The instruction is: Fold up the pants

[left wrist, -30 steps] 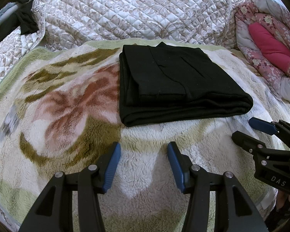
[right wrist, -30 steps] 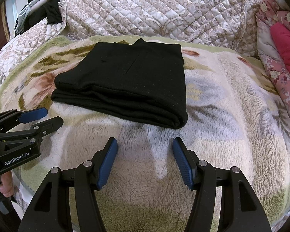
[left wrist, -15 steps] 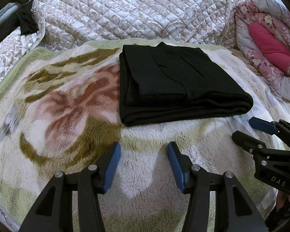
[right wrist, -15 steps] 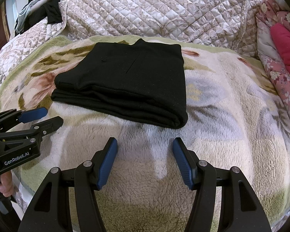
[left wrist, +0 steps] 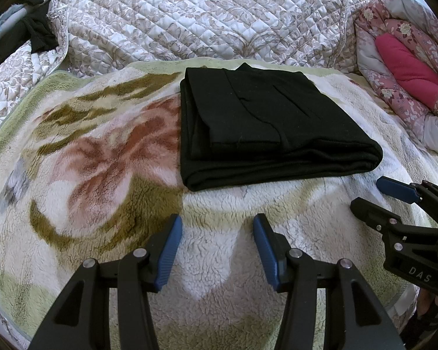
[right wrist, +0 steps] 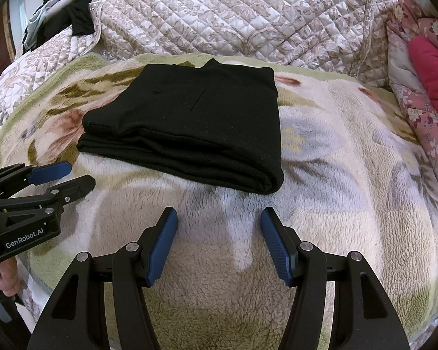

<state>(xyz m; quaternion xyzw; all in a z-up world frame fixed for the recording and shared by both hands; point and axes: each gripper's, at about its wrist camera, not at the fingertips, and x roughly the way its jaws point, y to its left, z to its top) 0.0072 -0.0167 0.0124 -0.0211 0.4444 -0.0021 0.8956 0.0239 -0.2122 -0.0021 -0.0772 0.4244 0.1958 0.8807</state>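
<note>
Folded pants (left wrist: 265, 122) lie on fleece blanket (left wrist: 96, 175), landmark for all; quilted cover (left wrist: 207, 17) behind pants; rolled bedding (left wrist: 408, 70) right of pants; heap of clothes (left wrist: 38, 33) behind-left; left gripper (left wrist: 217, 227) in front of pants, apart; right gripper (right wrist: 219, 218) in front-right, apart

Two printed marks, both on gripper bodies

In the left wrist view, white letters "DAS" stand on the black body of the right gripper (left wrist: 373, 197) at the right edge. In the right wrist view, white lettering "GenRobot.AI" stands on the black body of the left gripper (right wrist: 76, 176) at the left edge. No other text, number or sign can be read.
</note>
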